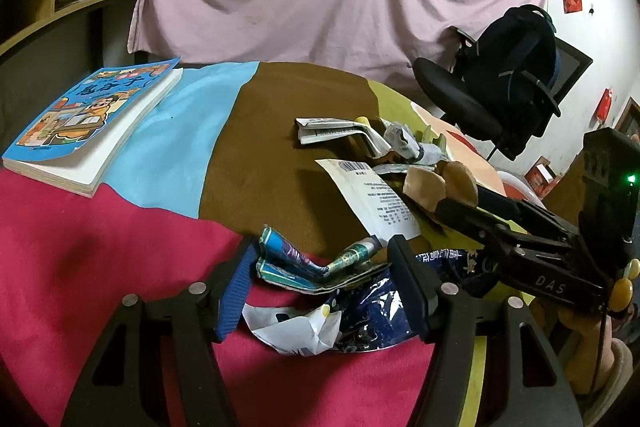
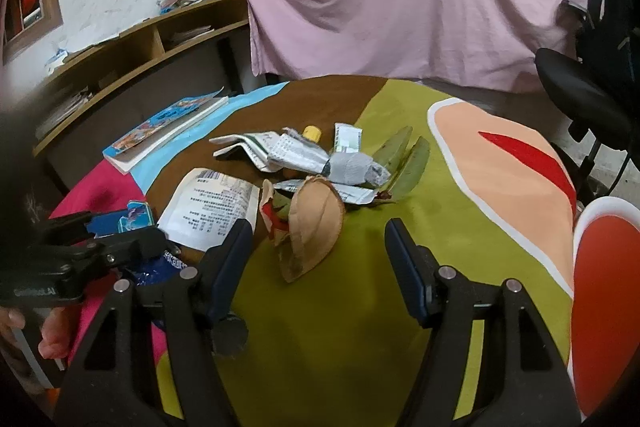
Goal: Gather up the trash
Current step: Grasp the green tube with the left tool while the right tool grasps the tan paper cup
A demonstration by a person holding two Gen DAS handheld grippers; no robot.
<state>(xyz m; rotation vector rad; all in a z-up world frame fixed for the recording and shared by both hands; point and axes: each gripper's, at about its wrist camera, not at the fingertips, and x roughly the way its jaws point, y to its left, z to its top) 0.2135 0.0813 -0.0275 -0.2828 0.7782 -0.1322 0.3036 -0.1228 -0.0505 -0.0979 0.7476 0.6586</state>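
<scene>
**Trash heaped mid-worktop, both grippers hovering with jaws apart**

In the left wrist view the left gripper (image 1: 324, 283) fills the lower middle of the frame, its jaws apart around a crumpled blue-green wrapper (image 1: 294, 263) and a shiny dark blue bag (image 1: 376, 311). A torn white paper scrap (image 1: 296, 331) lies just below them. Whether the pads press on any of it cannot be told. The right gripper (image 1: 440, 187) reaches in from the right edge, its tips near a tan pod-like husk (image 1: 424, 185).

In the right wrist view the right gripper (image 2: 318, 239) sits at lower centre, jaws wide and holding nothing, with the husk (image 2: 316, 227) just above the gap. A printed paper sheet (image 2: 212, 203) lies left of it. Folded newspaper (image 2: 280, 147), a yellow cap (image 2: 311, 133) and green leaves (image 2: 404, 155) cluster above the centre. All rest on the patchwork-coloured worktop (image 2: 400, 267). A blue book (image 1: 88, 123) lies well apart at the upper left of the left view.
</scene>
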